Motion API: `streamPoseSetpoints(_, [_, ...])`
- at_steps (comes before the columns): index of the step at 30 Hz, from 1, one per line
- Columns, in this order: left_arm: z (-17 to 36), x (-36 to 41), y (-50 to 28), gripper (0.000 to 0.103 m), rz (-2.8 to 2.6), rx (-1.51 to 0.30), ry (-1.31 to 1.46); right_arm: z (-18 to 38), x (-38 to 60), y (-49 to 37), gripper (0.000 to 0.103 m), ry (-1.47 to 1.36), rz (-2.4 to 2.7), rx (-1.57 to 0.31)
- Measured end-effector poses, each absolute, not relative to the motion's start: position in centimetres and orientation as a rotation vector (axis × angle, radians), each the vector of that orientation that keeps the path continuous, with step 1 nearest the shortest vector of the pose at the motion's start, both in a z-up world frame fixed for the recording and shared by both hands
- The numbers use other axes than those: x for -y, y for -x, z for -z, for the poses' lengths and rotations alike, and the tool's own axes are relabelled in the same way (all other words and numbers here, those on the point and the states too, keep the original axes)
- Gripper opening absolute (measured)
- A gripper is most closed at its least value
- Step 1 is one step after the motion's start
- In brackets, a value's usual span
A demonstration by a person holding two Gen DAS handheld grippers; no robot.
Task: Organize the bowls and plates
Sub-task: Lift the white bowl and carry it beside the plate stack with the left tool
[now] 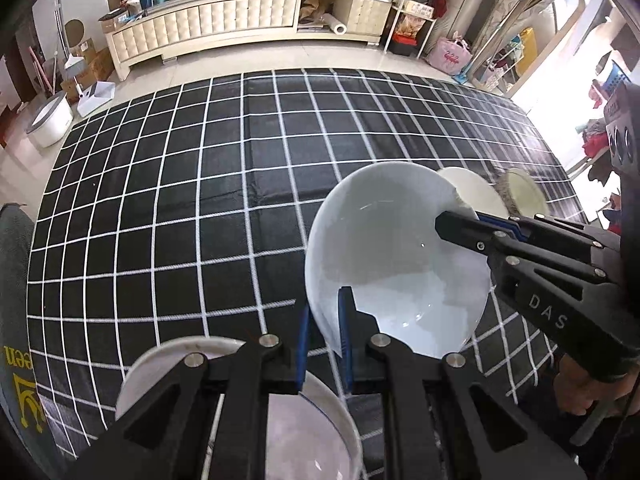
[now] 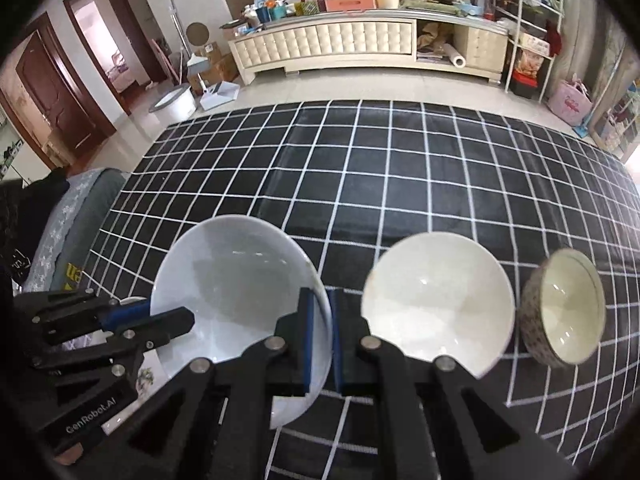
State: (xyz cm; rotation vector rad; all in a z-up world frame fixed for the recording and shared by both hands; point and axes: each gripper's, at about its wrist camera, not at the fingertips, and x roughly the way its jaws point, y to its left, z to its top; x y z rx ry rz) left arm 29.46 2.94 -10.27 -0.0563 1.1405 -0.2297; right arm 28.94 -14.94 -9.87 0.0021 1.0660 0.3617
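A large white bowl point(image 1: 392, 264) point(image 2: 236, 280) is held just above the checked cloth by both grippers. My left gripper point(image 1: 325, 320) point(image 2: 160, 318) is shut on its near-left rim, one pad inside and one outside. My right gripper point(image 2: 321, 336) point(image 1: 454, 216) is shut on the opposite rim. A white plate point(image 1: 168, 364) lies under my left gripper, partly hidden by it. Right of the held bowl stand a cream bowl point(image 2: 436, 300) point(image 1: 472, 192) and a tilted patterned bowl point(image 2: 568, 308) point(image 1: 524, 192).
The black tablecloth with a white grid point(image 2: 360, 184) stretches far ahead and to the left. A grey cushioned seat point(image 2: 76, 216) borders the table's left edge. A long cream cabinet point(image 2: 360, 44) stands across the floor. A hand point(image 1: 580, 396) holds the right gripper.
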Motion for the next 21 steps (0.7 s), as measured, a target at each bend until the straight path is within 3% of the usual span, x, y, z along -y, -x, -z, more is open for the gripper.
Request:
streamPoseSetpoints(10, [8.9, -1.0, -24.9, 0.010, 0.262, -1.119, 0.049, 8.7, 16.9, -24.7, 0.011, -0.013, -0.339, -1.059])
streamPoseSetpoints(21, [12.8, 1.1, -22.7, 0.010, 0.277, -1.207, 0.067, 12.7, 18.9, -22.2, 0.011, -0.076, -0.298, -1.175])
